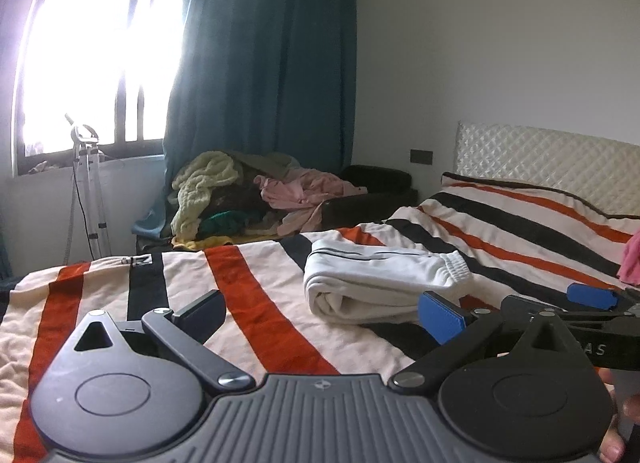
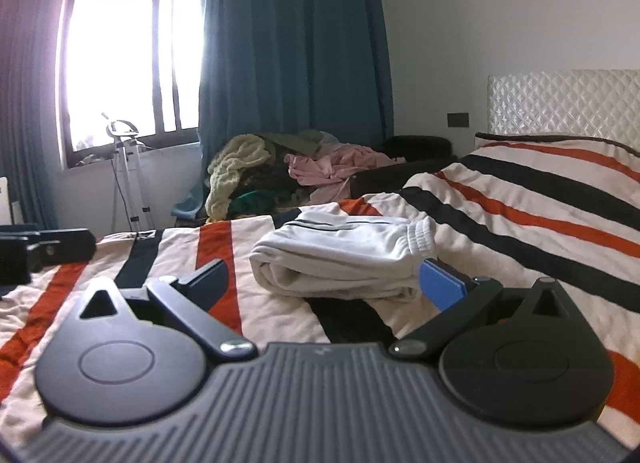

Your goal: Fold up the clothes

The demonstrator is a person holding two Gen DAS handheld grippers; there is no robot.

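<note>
**Now the folded bundle sits done: free both claws and go for the next garment**

Right now your left claw [image 1: 322,317] hangs low over the striped cream, orange and black bedspread [image 1: 256,291], its two fingers spread wide with nothing between them. Your right claw [image 2: 332,281] is equally wide apart and empty, with the blue pad of one finger [image 2: 442,289] just beside the near edge of the white folded garment with a thin dark stripe and an elastic cuff [image 2: 344,253].

That garment lies on the bed, a little ahead of both claws, doubled over into a compact bundle with its rolled end toward you and the cuff toward the quilted white headboard [image 2: 560,103]. By the look of it, this piece is finished, so the step in hand is probably either a last tidy or a move to fresh clothing.

If you tidy, press down gently on the top layer without pinching an edge; a pinch on one layer would drag the fold open. Keep the blue pad clear of the cuff as you lift away, since soft knit catches easily.

For the next piece, the heap of mixed clothes in yellow-green, pink and dark fabric [image 1: 248,195] beyond the far side of the bed is the likely source. Take one garment by a single clear edge, not a handful, and lay it on the bare stripes left of the bundle, well apart from it.
</note>
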